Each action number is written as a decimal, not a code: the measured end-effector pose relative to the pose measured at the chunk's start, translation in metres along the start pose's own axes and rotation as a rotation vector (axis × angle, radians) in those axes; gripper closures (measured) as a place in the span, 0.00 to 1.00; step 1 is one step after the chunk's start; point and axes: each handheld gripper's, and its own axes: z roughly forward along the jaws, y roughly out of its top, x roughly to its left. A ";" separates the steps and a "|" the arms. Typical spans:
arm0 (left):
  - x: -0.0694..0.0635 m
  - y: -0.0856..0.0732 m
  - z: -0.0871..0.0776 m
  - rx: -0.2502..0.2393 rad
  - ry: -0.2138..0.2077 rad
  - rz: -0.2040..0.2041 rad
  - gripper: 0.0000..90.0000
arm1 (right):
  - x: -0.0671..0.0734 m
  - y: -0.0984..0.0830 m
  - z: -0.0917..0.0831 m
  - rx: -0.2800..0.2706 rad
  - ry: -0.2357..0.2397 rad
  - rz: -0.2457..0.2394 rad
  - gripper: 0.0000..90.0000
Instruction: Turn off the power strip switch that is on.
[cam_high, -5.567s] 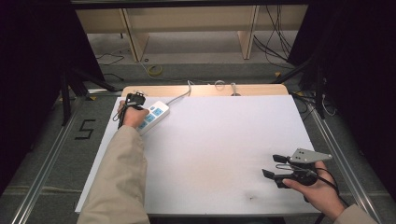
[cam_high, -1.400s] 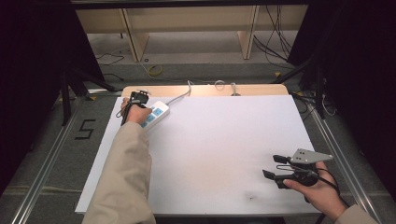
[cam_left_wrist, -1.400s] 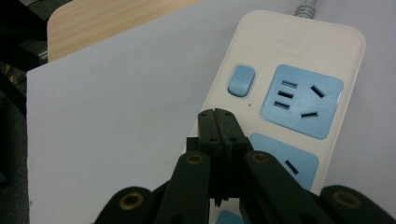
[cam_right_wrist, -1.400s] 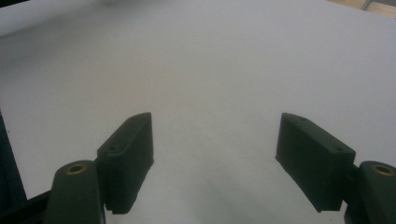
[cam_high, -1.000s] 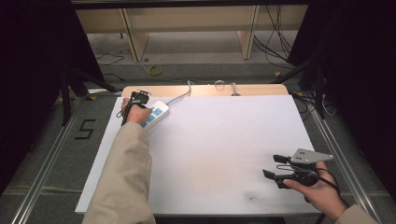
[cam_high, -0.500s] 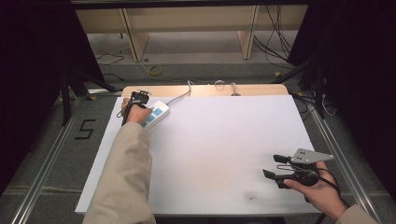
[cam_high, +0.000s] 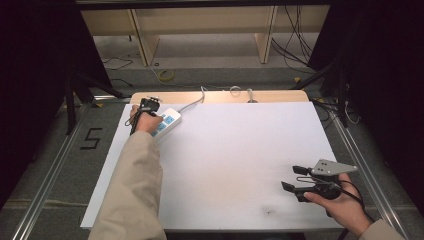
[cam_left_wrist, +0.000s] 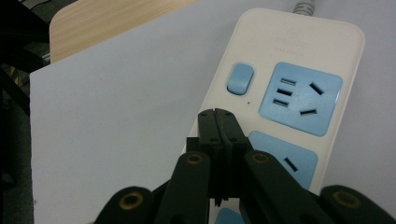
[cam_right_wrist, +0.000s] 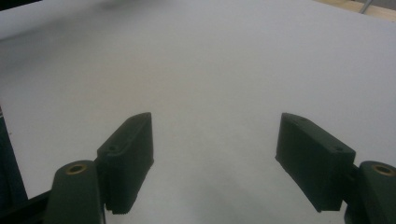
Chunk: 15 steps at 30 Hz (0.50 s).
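A cream power strip (cam_high: 168, 122) with blue sockets lies at the far left corner of the white table top (cam_high: 235, 165). My left gripper (cam_high: 150, 107) rests at its left side, jaws shut together with nothing between them. In the left gripper view the shut tips (cam_left_wrist: 218, 117) sit over the strip's (cam_left_wrist: 299, 88) left edge, just below its blue switch (cam_left_wrist: 240, 78); whether they touch it I cannot tell. My right gripper (cam_high: 294, 178) is held low over the near right of the table, open and empty, its pads (cam_right_wrist: 131, 140) wide apart above bare white surface.
The strip's grey cord (cam_high: 192, 101) runs back over a wooden strip (cam_high: 220, 96) along the table's far edge. Beyond are shelving legs and cables on the floor. A floor mark "5" (cam_high: 91, 138) lies to the left. Metal rails flank the table.
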 end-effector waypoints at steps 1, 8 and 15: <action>0.000 0.000 0.000 0.000 0.000 0.001 1.00 | 0.000 0.000 0.000 0.001 0.000 0.002 0.31; 0.001 0.000 0.000 -0.003 -0.005 0.013 1.00 | 0.000 0.000 0.000 0.001 0.000 -0.003 0.31; 0.000 -0.001 -0.001 -0.007 -0.013 0.015 1.00 | 0.001 0.000 0.000 0.002 0.001 -0.005 0.31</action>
